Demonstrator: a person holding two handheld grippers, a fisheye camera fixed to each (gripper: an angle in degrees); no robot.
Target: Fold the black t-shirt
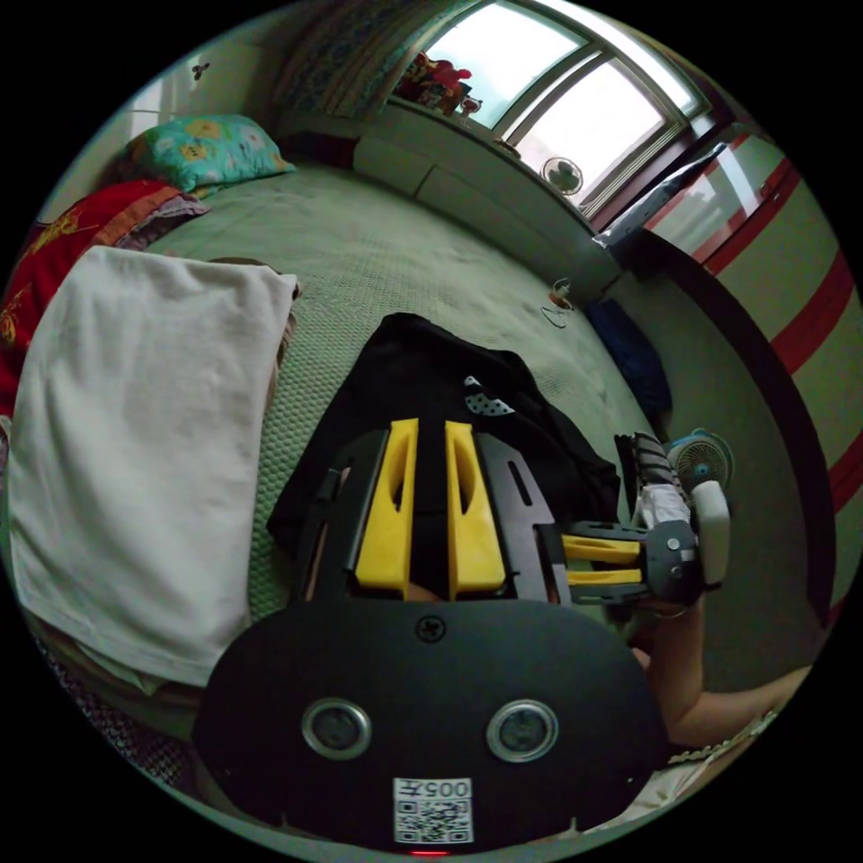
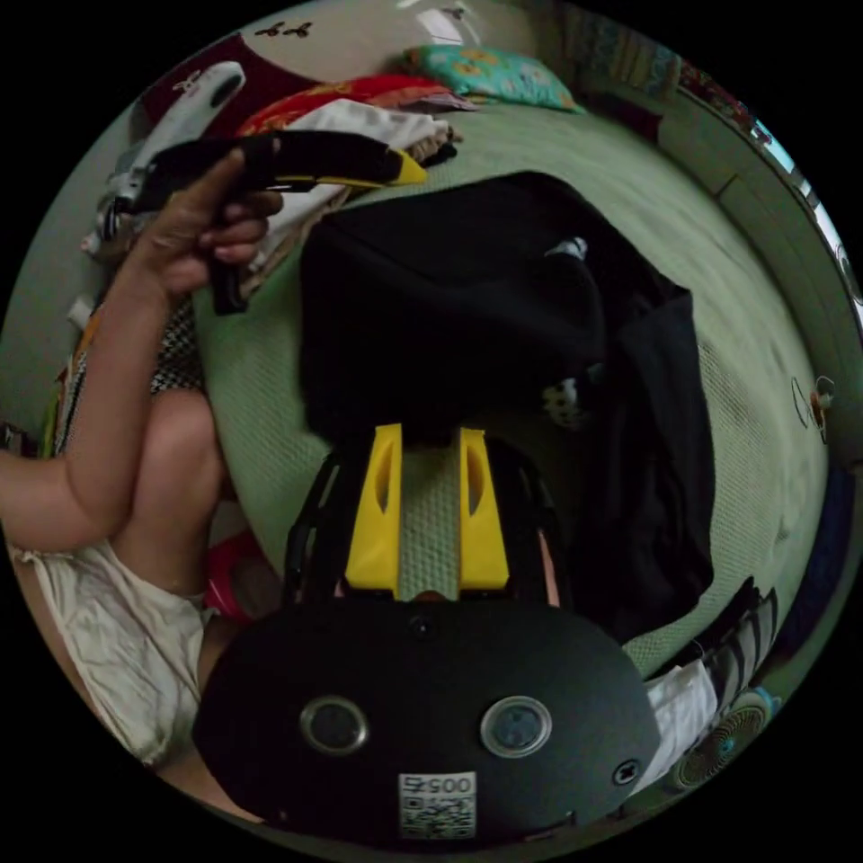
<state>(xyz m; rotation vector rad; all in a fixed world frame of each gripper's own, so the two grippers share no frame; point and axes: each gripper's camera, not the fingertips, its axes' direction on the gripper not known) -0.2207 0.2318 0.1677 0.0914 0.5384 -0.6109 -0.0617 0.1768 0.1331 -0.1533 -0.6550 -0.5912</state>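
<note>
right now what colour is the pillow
Teal with a floral print; the pillow shows best in the left gripper view.

Home bedroom: bed w/ green cover (image 1: pixel 378 261), floral pillow (image 1: pixel 202 148), big window (image 1: pixel 575 99), small fan (image 1: pixel 703 460) on floor.

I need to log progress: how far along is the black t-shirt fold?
Partly done: the black t-shirt lies on the green bed cover, part folded over, one side still bunched. Neither the left gripper nor the right gripper visibly grips it. Left: fold the loose side and square up.
</note>
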